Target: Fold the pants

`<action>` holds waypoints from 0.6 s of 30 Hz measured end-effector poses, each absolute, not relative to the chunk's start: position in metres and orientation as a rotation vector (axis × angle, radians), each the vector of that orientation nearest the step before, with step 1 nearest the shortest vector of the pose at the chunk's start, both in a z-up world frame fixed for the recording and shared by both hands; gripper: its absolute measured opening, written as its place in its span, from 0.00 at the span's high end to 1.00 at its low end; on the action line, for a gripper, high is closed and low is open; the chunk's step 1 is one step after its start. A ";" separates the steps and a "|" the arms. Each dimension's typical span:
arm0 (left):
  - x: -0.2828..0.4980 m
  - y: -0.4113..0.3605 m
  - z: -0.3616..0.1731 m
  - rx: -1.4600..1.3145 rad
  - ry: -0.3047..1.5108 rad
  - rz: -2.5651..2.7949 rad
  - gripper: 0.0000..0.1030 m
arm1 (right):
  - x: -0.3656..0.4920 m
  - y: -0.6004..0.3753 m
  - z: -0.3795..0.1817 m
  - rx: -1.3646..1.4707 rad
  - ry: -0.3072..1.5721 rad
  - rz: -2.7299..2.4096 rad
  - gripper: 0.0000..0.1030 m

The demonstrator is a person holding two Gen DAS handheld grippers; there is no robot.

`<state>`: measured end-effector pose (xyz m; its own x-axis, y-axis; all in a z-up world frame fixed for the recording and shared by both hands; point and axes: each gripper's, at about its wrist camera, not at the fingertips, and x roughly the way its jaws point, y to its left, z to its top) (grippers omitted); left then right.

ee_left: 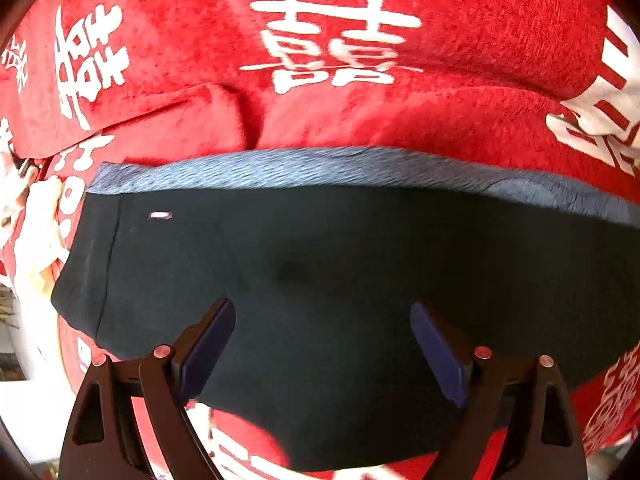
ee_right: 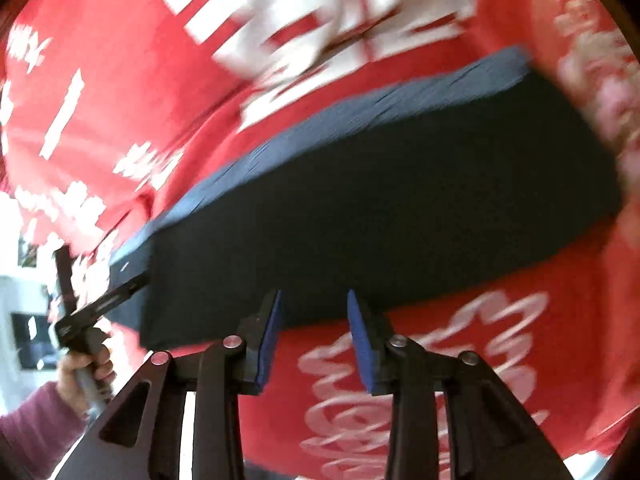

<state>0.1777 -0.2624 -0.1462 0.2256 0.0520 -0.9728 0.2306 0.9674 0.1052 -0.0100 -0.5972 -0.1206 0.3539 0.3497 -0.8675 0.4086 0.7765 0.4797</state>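
- A red cloth (ee_left: 360,120) printed with big white characters (ee_left: 336,40) covers the whole work surface and fills the background of both wrist views; it lies rumpled, with a raised fold ahead and to the left of the left gripper.
- The pants (ee_left: 320,260), dark navy, lie on that cloth as a folded block directly ahead of the left gripper, stretching across its view to either side. Along their far edge runs a lighter blue-grey waistband (ee_left: 320,168), and a small pale tag (ee_left: 161,215) sits near their far left corner.
- In the right wrist view the pants (ee_right: 380,200) slant from lower left to upper right, just beyond the right gripper; their near edge passes right behind its left fingertip. This view is blurred, so finer detail of the fabric cannot be told.
- The left gripper (ee_left: 322,344) hangs over the near part of the pants with its jaws wide apart; the blue pads (ee_left: 208,352) press on nothing.
- The right gripper (ee_right: 314,340) has its jaws partly apart, narrower than the left one's; only red cloth shows between the pads and nothing is gripped.
- Far left of the right gripper, the person's hand (ee_right: 86,372), with a mauve sleeve (ee_right: 32,420), holds the handle of the left gripper, whose black frame reaches the pants' left end.
- A pale, bright area shows past the cloth's edge at the left of both views.
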 end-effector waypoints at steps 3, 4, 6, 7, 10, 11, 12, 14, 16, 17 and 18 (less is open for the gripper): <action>0.183 -0.232 -0.144 0.263 1.319 -0.135 0.12 | -0.007 -0.539 -0.129 0.729 1.267 0.017 0.63; 0.188 -0.223 -0.142 0.265 1.311 -0.132 0.12 | -0.005 -0.519 -0.131 0.738 1.268 0.034 0.63; 0.203 -0.195 -0.137 0.260 1.277 -0.131 0.12 | -0.003 -0.481 -0.135 0.760 1.271 0.063 0.63; 0.212 -0.183 -0.139 0.272 1.262 -0.128 0.12 | -0.001 -0.460 -0.138 0.772 1.271 0.083 0.63; 0.230 -0.136 -0.161 0.393 1.248 -0.070 0.12 | 0.005 -0.417 -0.144 0.818 1.266 0.145 0.63; 0.230 -0.123 -0.169 0.416 1.264 -0.048 0.12 | 0.007 -0.405 -0.147 0.838 1.267 0.166 0.63; 0.231 -0.104 -0.178 0.418 1.287 -0.036 0.12 | 0.010 -0.397 -0.150 0.856 1.272 0.182 0.63; 0.229 -0.071 -0.180 0.320 1.286 -0.092 0.00 | 0.014 -0.376 -0.161 0.900 1.276 0.211 0.63; 0.227 -0.049 -0.183 0.266 1.302 -0.130 0.00 | 0.014 -0.363 -0.169 0.937 1.270 0.225 0.63; 0.226 -0.042 -0.184 0.241 1.308 -0.151 0.00 | 0.015 -0.357 -0.174 0.965 1.262 0.233 0.63; 0.227 -0.038 -0.186 0.228 1.309 -0.167 0.00 | 0.016 -0.352 -0.179 0.993 1.253 0.238 0.63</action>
<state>0.2271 -0.0384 -0.1856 0.2521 0.0069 -0.9677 0.2495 0.9657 0.0719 0.0161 -0.3519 -0.1793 0.3493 0.6450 -0.6797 0.3510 0.5825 0.7331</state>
